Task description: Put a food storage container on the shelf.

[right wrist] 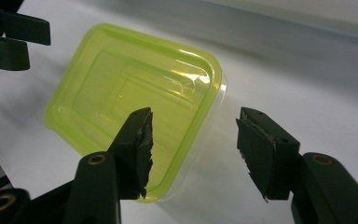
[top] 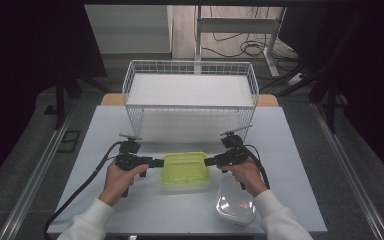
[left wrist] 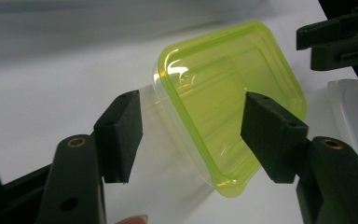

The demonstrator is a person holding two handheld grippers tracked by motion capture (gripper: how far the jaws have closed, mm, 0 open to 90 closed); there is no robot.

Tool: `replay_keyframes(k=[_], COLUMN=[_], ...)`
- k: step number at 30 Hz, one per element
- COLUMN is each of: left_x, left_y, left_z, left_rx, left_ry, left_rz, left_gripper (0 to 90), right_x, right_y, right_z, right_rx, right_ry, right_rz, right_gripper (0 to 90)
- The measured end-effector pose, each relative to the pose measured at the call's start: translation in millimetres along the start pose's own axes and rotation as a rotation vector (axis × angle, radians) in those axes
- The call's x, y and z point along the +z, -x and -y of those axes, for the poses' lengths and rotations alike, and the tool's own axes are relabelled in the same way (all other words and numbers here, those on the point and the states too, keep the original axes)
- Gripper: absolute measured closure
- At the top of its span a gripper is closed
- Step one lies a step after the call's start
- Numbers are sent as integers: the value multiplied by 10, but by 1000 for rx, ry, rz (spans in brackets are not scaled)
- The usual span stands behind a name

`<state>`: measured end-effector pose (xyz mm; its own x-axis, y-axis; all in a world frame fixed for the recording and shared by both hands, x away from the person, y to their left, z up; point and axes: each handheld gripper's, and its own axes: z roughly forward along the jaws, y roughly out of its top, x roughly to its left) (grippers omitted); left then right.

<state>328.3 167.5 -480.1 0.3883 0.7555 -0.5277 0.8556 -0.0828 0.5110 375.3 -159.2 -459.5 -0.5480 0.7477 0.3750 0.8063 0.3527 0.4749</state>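
Where the white table (top: pixel 105 200) carries its load, the entries run as follows. Item one: clear box with yellow-green lid (top: pixel 184 169), lid on, flat on the table near the middle, a little toward the near edge, just before the basket. Item two: white wire basket (top: pixel 190 95), standing at the far edge, a pale slab inside it. Item three: clear lidless tub (top: pixel 235 205), near the near right corner, just beside the person's right sleeve. Item four: left gripper (top: pixel 159 163), held level at the box's left end; in the left gripper view its jaws straddle one end of the lid (left wrist: pixel 223 102), gaps showing on both sides, so parted and gripping nothing. Item five: right gripper (top: pixel 209 161), level at the box's right end; in the right gripper view its jaws stand apart astride a corner of the lid (right wrist: pixel 135 93), pads off the plastic
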Motion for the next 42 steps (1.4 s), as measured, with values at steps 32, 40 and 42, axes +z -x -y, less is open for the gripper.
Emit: replay_keyframes(k=[32, 40, 42], left_x=[300, 234, 226], left_y=[-87, -60, -53], left_z=[44, 30, 32], left_rx=[-76, -83, -82], left_ry=[-78, -37, -33], left_rz=[91, 106, 108], left_gripper=[705, 776, 779], right_x=[235, 118, 87], right_y=[154, 121, 110], right_z=[43, 45, 45], right_rx=[155, 149, 142], right_ry=[-97, -57, -43], right_rz=[-129, -131, -132], right_gripper=[714, 776, 779])
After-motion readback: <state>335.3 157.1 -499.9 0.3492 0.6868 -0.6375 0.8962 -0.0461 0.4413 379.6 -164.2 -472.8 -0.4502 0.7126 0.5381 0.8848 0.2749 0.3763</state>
